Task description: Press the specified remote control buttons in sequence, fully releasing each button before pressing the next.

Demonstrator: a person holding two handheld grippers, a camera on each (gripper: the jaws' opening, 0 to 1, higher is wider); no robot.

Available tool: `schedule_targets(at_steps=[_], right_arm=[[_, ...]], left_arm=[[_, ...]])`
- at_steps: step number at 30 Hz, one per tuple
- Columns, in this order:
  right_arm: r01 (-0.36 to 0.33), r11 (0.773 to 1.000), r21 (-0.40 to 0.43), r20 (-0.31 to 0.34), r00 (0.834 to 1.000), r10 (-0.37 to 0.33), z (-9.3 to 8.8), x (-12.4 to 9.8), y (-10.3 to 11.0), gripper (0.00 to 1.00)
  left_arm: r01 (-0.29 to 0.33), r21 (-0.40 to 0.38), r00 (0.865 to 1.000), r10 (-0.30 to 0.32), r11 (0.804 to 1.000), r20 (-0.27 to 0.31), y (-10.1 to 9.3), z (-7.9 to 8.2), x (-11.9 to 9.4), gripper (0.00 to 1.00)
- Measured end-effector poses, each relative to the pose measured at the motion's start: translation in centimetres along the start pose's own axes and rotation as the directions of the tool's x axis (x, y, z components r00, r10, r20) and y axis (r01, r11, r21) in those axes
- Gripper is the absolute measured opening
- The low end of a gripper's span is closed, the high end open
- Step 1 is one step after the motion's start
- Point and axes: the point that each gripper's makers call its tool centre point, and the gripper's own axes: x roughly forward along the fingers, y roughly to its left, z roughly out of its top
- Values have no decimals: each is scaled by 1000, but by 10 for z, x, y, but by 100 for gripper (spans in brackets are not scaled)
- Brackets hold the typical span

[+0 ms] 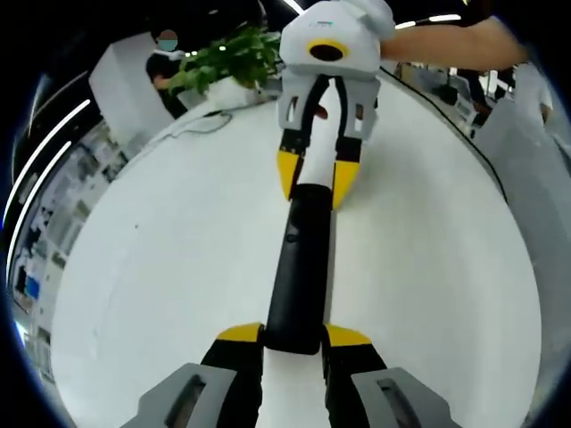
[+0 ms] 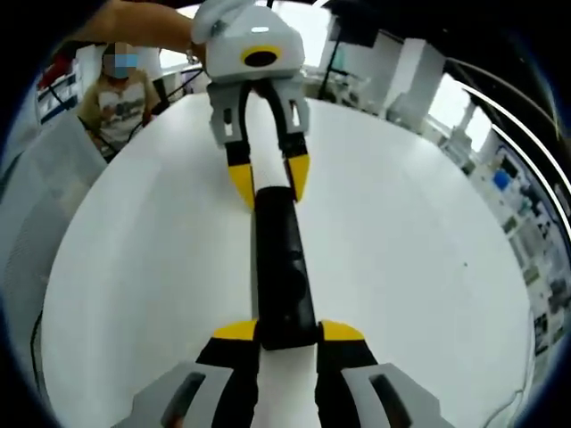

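Remote control [image 1: 302,267]: a long, slim black bar, lying on or held just above the white round table [image 1: 161,267], which of the two cannot be told. It is gripped at both ends, so that its long axis runs straight from one gripper to the other. In the left gripper view, the near end is seen between the yellow tips of the left gripper [image 1: 294,337], whose jaws stand narrow and closed against the remote's sides. At the far end, the right gripper [image 1: 317,183] is seen facing back, its yellow tips closed on the pale end section of the remote in the same way.

The right gripper view gives the mirror of this: the remote control [image 2: 281,267] runs away from the right gripper [image 2: 287,332] toward the left gripper [image 2: 268,183] at the far side of the table [image 2: 428,267].

Neither gripper is nearer to the middle of the remote. Buttons cannot be clearly made out on the dark upper face. It is judged that a press would require one gripper to be freed from its end and brought down on the upper face along that shared axis, while the other end is steadied.

A potted plant [image 1: 227,58] stands at the table's far edge in the left gripper view.
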Motion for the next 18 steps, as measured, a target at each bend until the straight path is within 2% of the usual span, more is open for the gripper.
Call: schedule_targets(at_steps=[18], right_arm=[[-53,998,39,-3,999,53,-2,2,-1,21]], left_arm=[[58,-35,998,-59,998,-12,1,0,2,24]])
